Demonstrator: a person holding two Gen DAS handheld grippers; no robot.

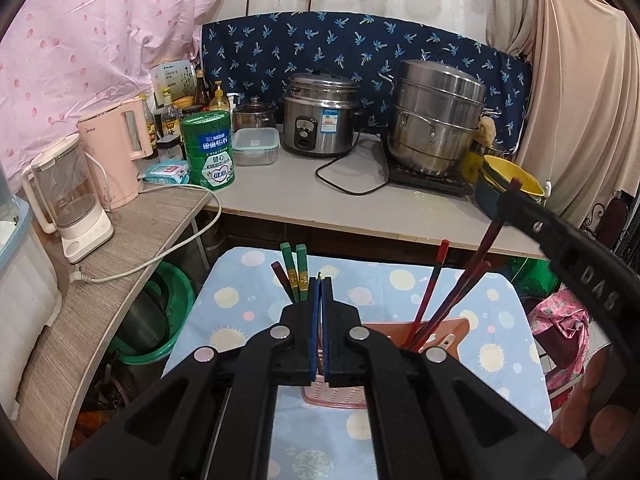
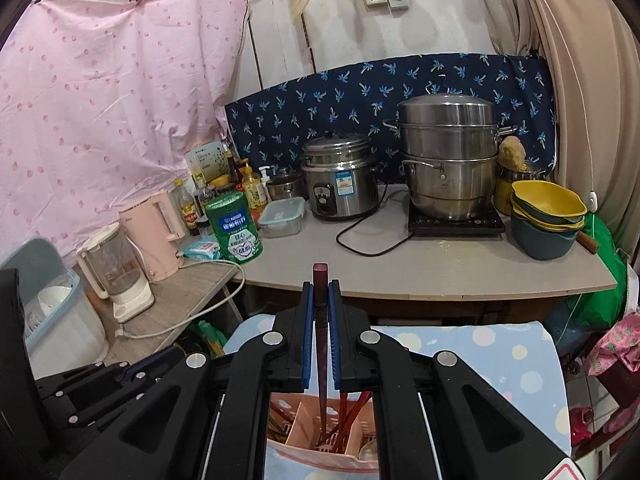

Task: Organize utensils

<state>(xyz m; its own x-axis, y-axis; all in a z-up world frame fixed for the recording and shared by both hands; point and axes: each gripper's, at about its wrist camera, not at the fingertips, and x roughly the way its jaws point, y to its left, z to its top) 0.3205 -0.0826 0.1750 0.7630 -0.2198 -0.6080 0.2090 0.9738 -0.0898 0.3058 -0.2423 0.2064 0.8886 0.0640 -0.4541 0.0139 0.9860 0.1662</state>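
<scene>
A pink slotted utensil holder (image 1: 440,330) stands on the small table with a blue dotted cloth (image 1: 240,304). Several dark red chopsticks (image 1: 430,292) lean in it. My left gripper (image 1: 320,284) is shut, seemingly on the holder's thin rim; green-topped chopsticks (image 1: 298,270) stand just behind its fingers. My right gripper (image 2: 321,286) is shut on one dark red chopstick (image 2: 321,280), held upright with its lower end down in the holder (image 2: 304,420). The right gripper's arm (image 1: 568,256) shows at the right of the left wrist view, clamping that chopstick.
A grey counter (image 2: 440,276) behind holds a rice cooker (image 2: 340,176), a steel steamer pot (image 2: 450,156), stacked yellow and blue bowls (image 2: 546,216), a green tin (image 2: 236,228) and a clear container. A pink kettle (image 2: 154,232) and glass kettle (image 2: 118,272) stand at left.
</scene>
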